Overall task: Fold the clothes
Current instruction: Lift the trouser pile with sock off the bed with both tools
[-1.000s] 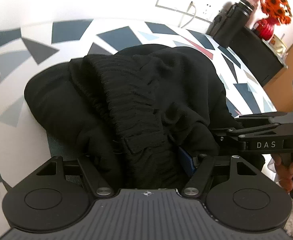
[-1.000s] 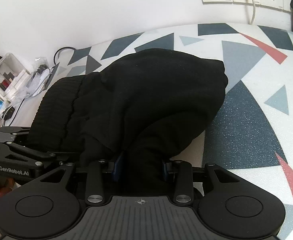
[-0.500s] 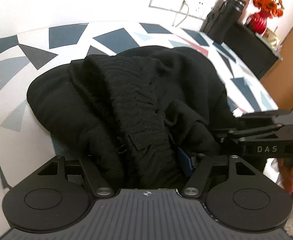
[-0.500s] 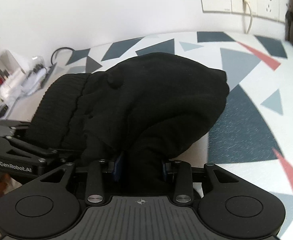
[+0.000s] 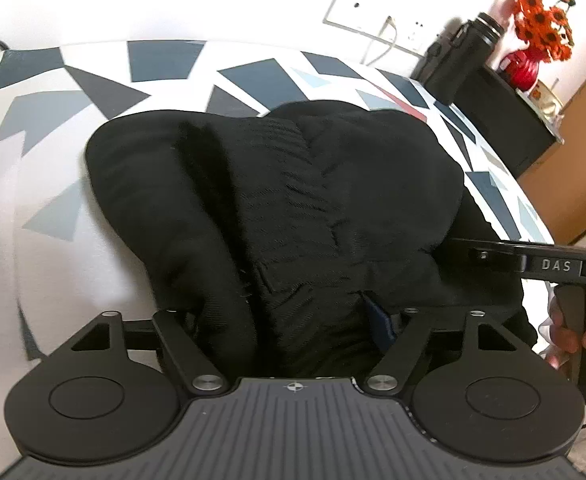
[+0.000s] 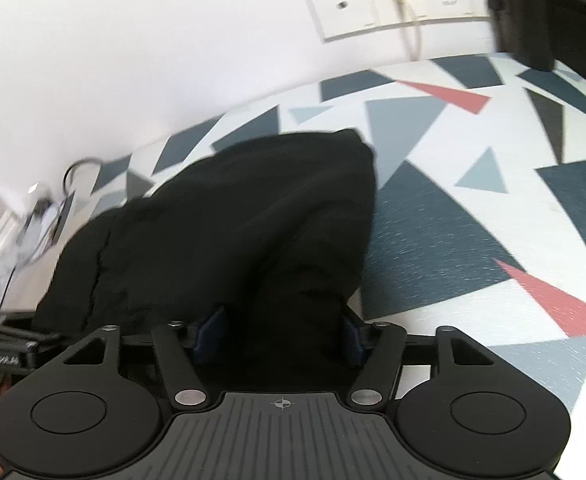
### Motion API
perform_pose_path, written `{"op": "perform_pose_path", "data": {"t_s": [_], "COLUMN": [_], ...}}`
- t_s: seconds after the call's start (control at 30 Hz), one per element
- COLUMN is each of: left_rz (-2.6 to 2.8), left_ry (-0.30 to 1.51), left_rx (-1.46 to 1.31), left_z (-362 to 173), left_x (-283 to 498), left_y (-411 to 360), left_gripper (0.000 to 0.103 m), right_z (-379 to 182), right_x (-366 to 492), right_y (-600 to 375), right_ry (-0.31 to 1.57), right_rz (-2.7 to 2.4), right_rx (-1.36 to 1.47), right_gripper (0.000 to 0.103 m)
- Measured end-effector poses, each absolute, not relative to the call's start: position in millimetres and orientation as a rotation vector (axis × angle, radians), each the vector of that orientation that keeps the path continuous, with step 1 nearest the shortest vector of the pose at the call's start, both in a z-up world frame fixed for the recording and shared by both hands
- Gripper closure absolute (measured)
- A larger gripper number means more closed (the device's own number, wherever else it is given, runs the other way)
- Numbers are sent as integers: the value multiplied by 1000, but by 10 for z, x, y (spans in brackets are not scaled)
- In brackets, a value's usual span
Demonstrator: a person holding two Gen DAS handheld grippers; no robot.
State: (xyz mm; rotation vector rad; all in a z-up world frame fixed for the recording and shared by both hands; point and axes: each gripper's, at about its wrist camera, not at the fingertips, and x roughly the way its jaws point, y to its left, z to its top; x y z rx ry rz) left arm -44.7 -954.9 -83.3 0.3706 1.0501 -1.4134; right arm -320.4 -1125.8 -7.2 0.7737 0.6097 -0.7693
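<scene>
1. The black garment (image 5: pixel 293 208) lies bunched in a heap on the patterned table (image 6: pixel 473 208), its ribbed band (image 5: pixel 281 152) running across the top of the pile, while its near edge is gathered up between the two grippers.
2. The left gripper (image 5: pixel 293 316) has its jaws spread fairly wide, with a thick wad of the near edge packed between them; a blue pad (image 5: pixel 379 320) shows on the right jaw only, pressed against the cloth. It appears to have hold of the cloth.
3. The right gripper (image 6: pixel 281 328) stands in much the same way: jaws apart by the width of a thick fold, both blue pads (image 6: pixel 209 328) showing at either side of it and touching it. From the left wrist view, its arm reaches into the heap from the side, held by a hand (image 5: pixel 573 328).
4. The step in hand looks like carrying the near edge up and over the rest of the pile, one fold in a series; the garment is far from flat.
5. The next move calls for both grippers to travel together, level with each other, lay the edge down squarely, then let go.
6. A socket plate (image 6: pixel 393 4) and vase of flowers (image 5: pixel 533 48) stand well apart from the work.
</scene>
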Motion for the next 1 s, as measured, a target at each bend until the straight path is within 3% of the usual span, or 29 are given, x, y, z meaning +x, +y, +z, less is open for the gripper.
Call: {"op": "perform_pose_path", "data": {"t_s": [0.03, 0.3, 0.53, 0.7, 0.8, 0.9, 0.93, 1.0], "left_rz": [-1414, -1409, -1371, -1355, -1359, -1356, -1352, -1349], "left_ry": [1055, 1102, 1104, 1095, 1079, 1031, 1022, 1017], "left_rx": [365, 308, 348, 415, 429, 474, 483, 500], "left_z": [-831, -746, -791, -838, -852, -847, -844, -831], "left_x": [-415, -231, -195, -262, -280, -363, -386, -424], "left_y": [-9537, -9448, -9505, -9585, -9583, -9587, -9593, -9615], "left_gripper": [27, 26, 24, 27, 28, 28, 28, 32], "right_z": [-70, -46, -101, -154, -201, -217, -216, -205], "right_x": [-3240, -3379, -3304, -3271, -3266, -3229, -3200, -3142], "right_y": [-11279, -11376, -11339, -11361, -11378, -11344, -11317, -11270], "right_ry": [598, 631, 666, 683, 695, 712, 721, 731], "right_rz": [-786, -781, -733, -729, -738, -733, -724, -714], "right_rx": [786, 833, 832, 835, 842, 810, 794, 777], "right_gripper": [37, 35, 61, 61, 53, 52, 60, 63]}}
